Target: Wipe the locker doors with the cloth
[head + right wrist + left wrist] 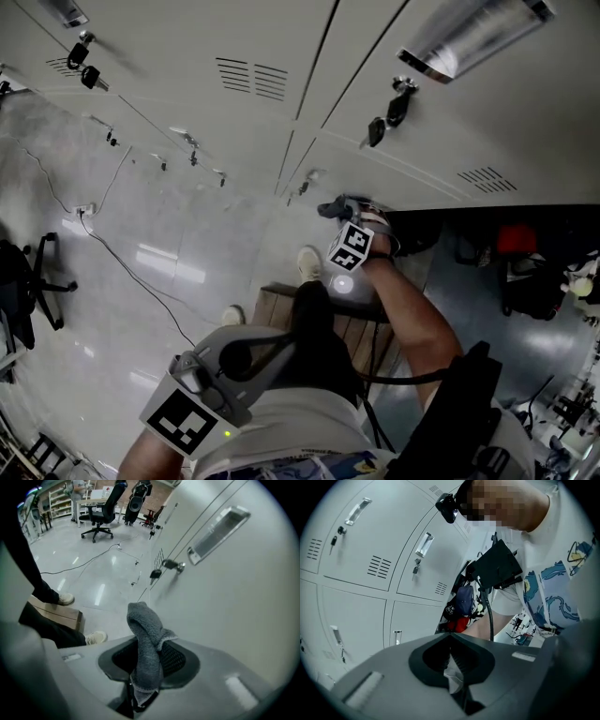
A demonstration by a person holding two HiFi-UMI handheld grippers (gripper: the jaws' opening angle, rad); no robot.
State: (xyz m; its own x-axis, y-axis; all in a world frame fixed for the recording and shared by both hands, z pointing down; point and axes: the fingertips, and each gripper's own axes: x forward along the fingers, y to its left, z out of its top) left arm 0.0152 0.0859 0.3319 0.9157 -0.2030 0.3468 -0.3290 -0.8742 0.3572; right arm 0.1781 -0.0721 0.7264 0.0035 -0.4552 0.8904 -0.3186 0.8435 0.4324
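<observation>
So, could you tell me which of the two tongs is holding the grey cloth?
The right tongs, shut on the grey cloth beside the locker door; the left tongs hold no cloth.

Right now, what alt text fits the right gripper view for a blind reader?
The right gripper clamps a gray cloth, held close to a locker door with a key in its lock. Beyond lie glossy floor and an office chair.

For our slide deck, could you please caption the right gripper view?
Right gripper clamps a grey cloth beside a pale locker door.
</observation>
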